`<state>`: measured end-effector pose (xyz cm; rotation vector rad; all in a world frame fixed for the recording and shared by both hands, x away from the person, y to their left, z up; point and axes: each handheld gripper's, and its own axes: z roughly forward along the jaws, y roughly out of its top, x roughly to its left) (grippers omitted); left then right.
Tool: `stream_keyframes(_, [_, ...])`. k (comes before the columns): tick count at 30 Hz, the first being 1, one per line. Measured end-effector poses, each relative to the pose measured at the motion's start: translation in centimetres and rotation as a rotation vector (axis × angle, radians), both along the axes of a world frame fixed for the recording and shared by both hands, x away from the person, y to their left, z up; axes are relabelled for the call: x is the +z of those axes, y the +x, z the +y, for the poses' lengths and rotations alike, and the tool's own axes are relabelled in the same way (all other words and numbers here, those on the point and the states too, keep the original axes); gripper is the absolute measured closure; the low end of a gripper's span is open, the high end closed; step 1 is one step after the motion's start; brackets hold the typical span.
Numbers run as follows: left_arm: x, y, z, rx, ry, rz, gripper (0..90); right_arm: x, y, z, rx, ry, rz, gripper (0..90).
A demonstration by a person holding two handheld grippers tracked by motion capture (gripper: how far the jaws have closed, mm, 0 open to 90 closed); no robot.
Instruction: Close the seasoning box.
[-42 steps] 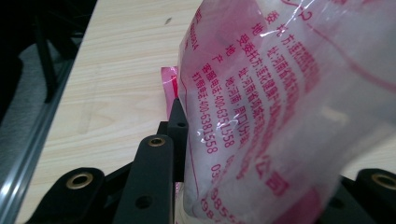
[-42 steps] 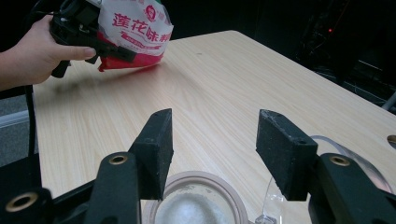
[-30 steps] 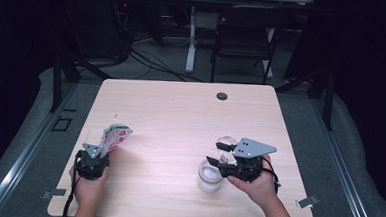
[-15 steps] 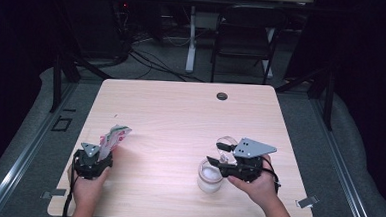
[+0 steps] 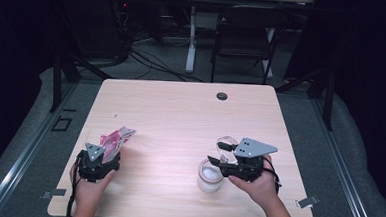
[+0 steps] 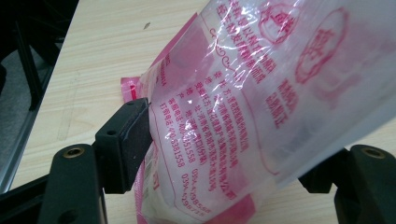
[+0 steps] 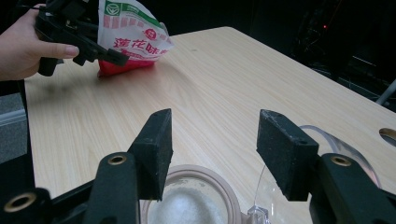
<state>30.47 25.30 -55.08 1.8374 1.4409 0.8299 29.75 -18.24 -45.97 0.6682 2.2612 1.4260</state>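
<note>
Pink-printed plastic bag (image 5: 115, 139) lies at the near left of our table (image 5: 180, 118), between the jaws of our left gripper (image 5: 100, 156). Those jaws have just been opening and now stand wide, no longer pinching the bag, so we judge it set down. At the near right, our right gripper (image 5: 227, 160) hovers open over a jar (image 5: 210, 175) of white powder, holding nothing, likely there to steady it.

One pink bag (image 5: 115, 140), one glass jar (image 5: 210, 175), one clear lid (image 5: 225, 143), two claws, one table (image 5: 180, 113)
</note>
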Motion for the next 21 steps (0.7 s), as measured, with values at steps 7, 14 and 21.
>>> stream_keyframes(7, [0.8, -0.7, -0.9, -0.052, -0.012, -0.027, 29.3, 0.0, 0.0, 0.0, -0.003, 0.001, 0.0, 44.8])
stream_keyframes(14, [1.4, -1.2, -2.9, -0.131, 0.002, -0.053, 28.0, 0.0, 0.0, 0.0, -0.005, 0.0, 0.0, 44.8])
stream_keyframes(21, [1.4, -1.6, -5.1, -0.207, 0.029, -0.049, 27.7, 0.0, 0.1, -0.1, -0.008, 0.0, -0.002, 44.8])
